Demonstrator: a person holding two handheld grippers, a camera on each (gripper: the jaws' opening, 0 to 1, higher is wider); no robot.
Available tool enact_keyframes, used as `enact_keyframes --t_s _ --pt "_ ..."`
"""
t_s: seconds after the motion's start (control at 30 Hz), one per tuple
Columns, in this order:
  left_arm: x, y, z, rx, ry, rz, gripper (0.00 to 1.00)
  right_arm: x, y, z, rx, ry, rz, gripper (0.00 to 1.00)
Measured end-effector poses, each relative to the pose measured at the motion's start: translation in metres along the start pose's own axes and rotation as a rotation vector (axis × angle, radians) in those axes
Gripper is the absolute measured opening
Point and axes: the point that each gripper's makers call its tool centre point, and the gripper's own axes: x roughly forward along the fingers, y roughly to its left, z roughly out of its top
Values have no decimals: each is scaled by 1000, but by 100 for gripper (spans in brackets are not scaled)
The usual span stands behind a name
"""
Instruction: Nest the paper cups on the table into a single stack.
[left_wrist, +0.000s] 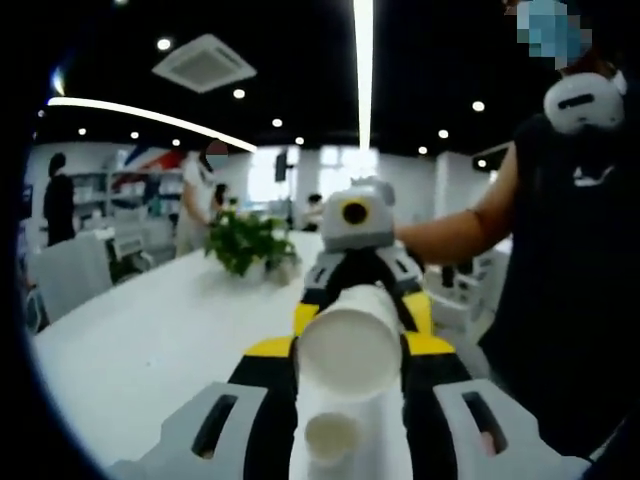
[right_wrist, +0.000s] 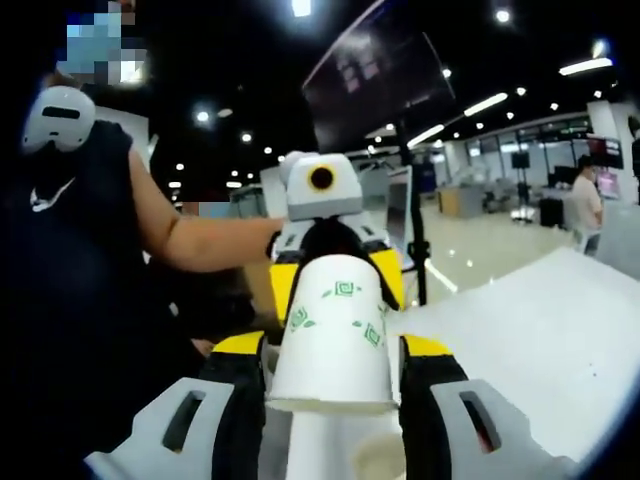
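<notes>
Two white paper cups meet between the two grippers, above a long white table. In the left gripper view, a plain white paper cup (left_wrist: 349, 345) lies on its side with its flat round base toward the camera, held by the right gripper (left_wrist: 360, 295), the yellow-and-black tool that faces the camera. Nearer the lens, a second white cup wall runs up from the bottom edge between the left gripper (left_wrist: 345, 440)'s own grey and black jaws, and a small white round cup bottom (left_wrist: 331, 438) shows inside it; how far one cup sits in the other cannot be told.

In the right gripper view, a white paper cup with small green swirl prints (right_wrist: 333, 340) stands between the two tools, wide rim down toward the camera and narrow end up against the left gripper (right_wrist: 335, 275). Under it another white cup (right_wrist: 340, 445) rises between the right gripper (right_wrist: 335, 440)'s own jaws. In each view the jaws press both sides of a cup, so both tools are closed on cups.

The long white table (left_wrist: 150, 340) stretches away, carrying a green leafy plant in a pot (left_wrist: 248, 245). A person in a dark sleeveless top (left_wrist: 570, 260) holds the tools, bare forearm (right_wrist: 215, 240) reaching to one. Other people stand in the bright office behind.
</notes>
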Motion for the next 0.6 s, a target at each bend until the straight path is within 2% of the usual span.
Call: enact_keyframes --t_s 0.23,0.4,0.5,0.6 --pt "-9 16 11 -35 -115 78 39 -18 -12 20 -6 -89 -75 51" --pt "-17 29 13 -44 -159 138 38 -35 -18 31 10 -147 -128 50" --pt "-22 33 16 -54 -192 163 38 -44 -16 36 15 -185 -142 44" --pt "-27 36 22 -73 -239 177 38 -47 -10 38 50 -212 -120 37"
